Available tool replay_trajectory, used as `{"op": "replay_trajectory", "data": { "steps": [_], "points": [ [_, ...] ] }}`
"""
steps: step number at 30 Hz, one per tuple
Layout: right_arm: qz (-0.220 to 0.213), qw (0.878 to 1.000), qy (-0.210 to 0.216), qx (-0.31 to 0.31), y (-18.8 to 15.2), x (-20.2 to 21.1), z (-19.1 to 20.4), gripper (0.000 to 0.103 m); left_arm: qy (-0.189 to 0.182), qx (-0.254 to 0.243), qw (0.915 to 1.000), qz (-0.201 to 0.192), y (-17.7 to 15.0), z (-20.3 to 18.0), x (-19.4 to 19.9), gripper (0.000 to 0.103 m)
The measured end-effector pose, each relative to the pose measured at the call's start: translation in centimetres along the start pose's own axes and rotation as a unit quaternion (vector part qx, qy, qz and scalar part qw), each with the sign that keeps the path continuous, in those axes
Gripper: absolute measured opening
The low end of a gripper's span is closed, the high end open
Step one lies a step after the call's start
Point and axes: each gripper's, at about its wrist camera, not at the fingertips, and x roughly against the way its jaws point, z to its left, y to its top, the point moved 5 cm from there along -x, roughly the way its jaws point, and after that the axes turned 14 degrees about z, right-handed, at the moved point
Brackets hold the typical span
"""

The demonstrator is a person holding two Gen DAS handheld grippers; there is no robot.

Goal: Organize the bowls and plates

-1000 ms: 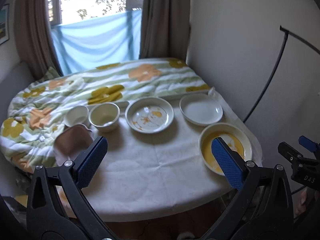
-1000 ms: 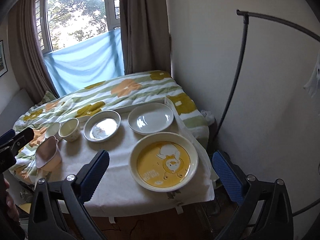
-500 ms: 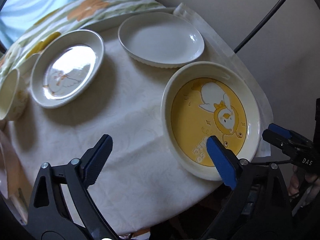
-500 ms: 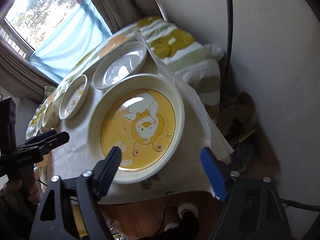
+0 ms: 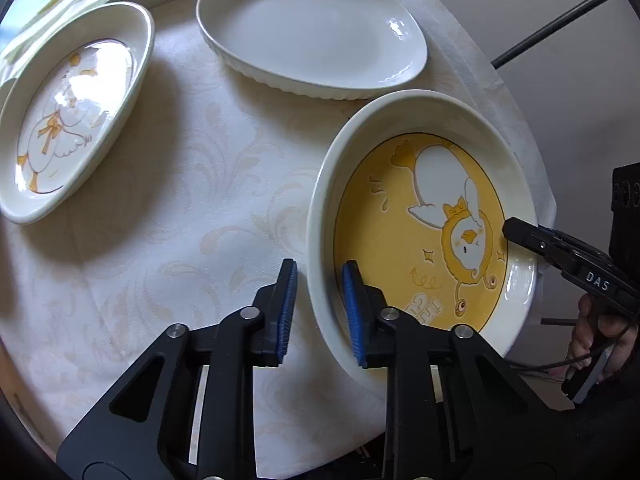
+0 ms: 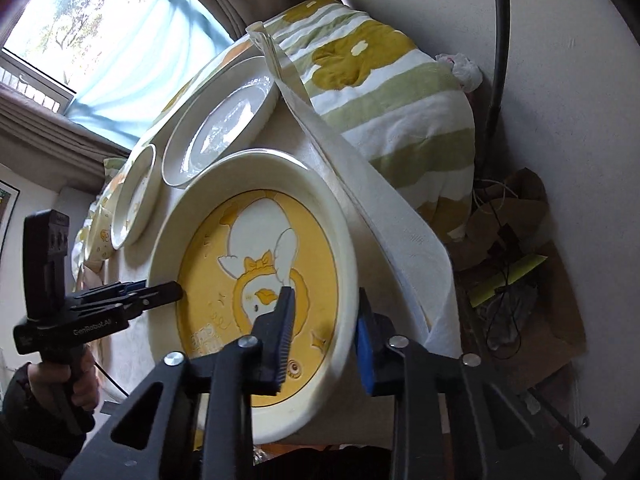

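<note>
A large cream plate with a yellow duck picture (image 5: 420, 208) (image 6: 256, 248) sits at the table's near right corner. My left gripper (image 5: 318, 300) straddles its left rim, one pad inside and one outside, jaws closing onto the wall. My right gripper (image 6: 324, 320) straddles the opposite rim the same way, jaws closing on it. Each gripper shows in the other's view: the right gripper (image 5: 520, 236) and the left gripper (image 6: 160, 294). Behind the yellow plate lie a plain white plate (image 5: 312, 36) (image 6: 224, 120) and a cream plate with a goose drawing (image 5: 68, 108) (image 6: 134, 196).
A patterned white tablecloth (image 5: 180, 240) covers the table. A small cup (image 6: 100, 236) stands beyond the goose plate. A flowered blanket (image 6: 380, 80) lies behind the table, a black pole (image 6: 496, 60) runs along the wall, and paper and cables (image 6: 508, 240) lie on the floor at right.
Both grippers came down from above the table to the yellow plate. Their jaws went from wide apart to narrow around its rim, one on each side.
</note>
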Motion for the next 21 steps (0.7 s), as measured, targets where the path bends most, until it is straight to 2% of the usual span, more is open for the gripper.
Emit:
{"op": "replay_trajectory", "data": {
  "steps": [4, 7, 12, 21],
  "points": [
    [0.006, 1.0, 0.016, -0.005, 0.6, -0.1, -0.8, 0.012, 0.001, -0.004, 1.0, 0.001, 1.3, 0.1, -1.4, 0.018],
    [0.008, 1.0, 0.011, 0.001, 0.6, -0.1, -0.8, 0.012, -0.003, 0.0, 1.0, 0.001, 1.3, 0.1, -1.3, 0.017],
    [0.011, 1.0, 0.005, 0.01, 0.7, 0.0, -0.8, 0.012, 0.013, -0.005, 0.9999, -0.008, 0.9, -0.4, -0.9, 0.017],
    [0.02, 0.998, -0.01, 0.065, 0.2, 0.5, 1.6, 0.012, 0.008, 0.028, 0.9986, -0.044, -2.2, 0.7, 1.8, 0.017]
  ]
}}
